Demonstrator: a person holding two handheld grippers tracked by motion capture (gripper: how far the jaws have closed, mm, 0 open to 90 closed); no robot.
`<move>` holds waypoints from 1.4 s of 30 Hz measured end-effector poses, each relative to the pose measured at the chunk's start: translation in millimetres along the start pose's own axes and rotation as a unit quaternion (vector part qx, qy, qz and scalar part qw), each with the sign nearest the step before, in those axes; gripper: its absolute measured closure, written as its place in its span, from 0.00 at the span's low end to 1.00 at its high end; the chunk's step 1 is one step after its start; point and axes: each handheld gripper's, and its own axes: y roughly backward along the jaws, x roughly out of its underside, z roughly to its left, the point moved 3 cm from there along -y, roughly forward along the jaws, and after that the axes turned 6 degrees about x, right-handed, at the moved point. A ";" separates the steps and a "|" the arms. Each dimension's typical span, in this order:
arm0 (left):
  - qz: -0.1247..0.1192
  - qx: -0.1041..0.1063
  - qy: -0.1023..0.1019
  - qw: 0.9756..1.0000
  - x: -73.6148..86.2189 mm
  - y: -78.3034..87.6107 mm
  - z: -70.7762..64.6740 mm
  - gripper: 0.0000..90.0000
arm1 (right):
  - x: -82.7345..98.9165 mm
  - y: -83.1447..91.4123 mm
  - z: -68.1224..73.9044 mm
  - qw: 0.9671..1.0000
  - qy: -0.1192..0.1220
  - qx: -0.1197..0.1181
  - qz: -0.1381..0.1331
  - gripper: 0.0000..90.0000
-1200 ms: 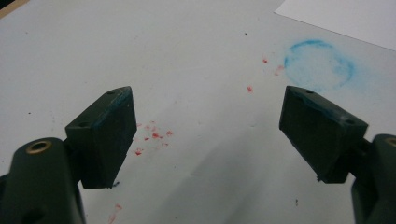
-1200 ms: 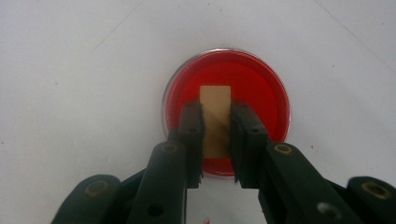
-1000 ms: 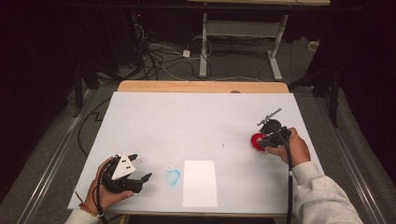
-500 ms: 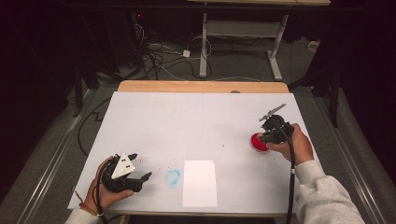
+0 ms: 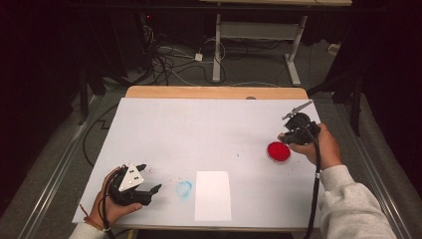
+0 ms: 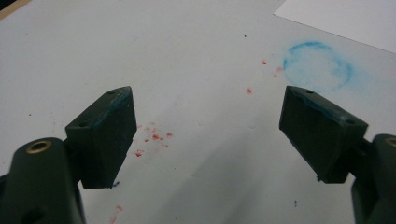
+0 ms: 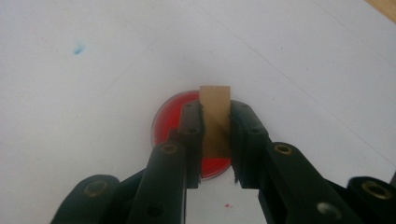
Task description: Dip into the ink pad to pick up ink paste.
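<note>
So the right gripper has its jaws clamped tight on a little tan block, looks like a wooden stamp or similar. The block sticks out past the jaw tips, squared-off end pointing away from the camera. Right behind and below the jaws sits a round red ink pad in a clear dish, flat on the white table cover; the block end hangs over its far edge, and I can't tell whether it touches the red. In the high view the right gripper sits just beside the red ink pad, on its far right side, with the hand wrapped around the body

The left gripper is resting with its jaws spread wide, nothing between them. Ahead of the right-hand jaw there's a faint blue ring stain on the cover, and between and near the left-hand jaw a scatter of small red specks. Beyond the blue ring a corner of a white paper sheet shows

From above, the left gripper lies at the near left corner, the blue ring stain just past its tips, then the white paper sheet right next to that. The red pad is well apart from all this, over on the right side
</note>
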 end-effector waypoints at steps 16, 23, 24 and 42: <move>0.005 0.001 0.003 1.000 1.5 -1.5 0.8 0.20 | 13.6 -44.6 8.3 0.998 0.002 -0.023 0.057 0.85; 0.006 0.002 0.002 1.000 1.9 -2.2 0.6 0.20 | 16.1 -49.5 8.5 0.998 -0.006 -0.030 0.058 0.85; 0.006 0.001 0.002 1.000 1.8 -2.4 0.4 0.20 | 16.1 -49.8 8.9 0.998 -0.006 -0.027 0.060 0.85; 0.004 0.000 -0.002 1.000 0.2 -2.8 -0.9 0.20 | 18.6 -51.6 12.1 0.998 -0.014 -0.018 0.056 0.85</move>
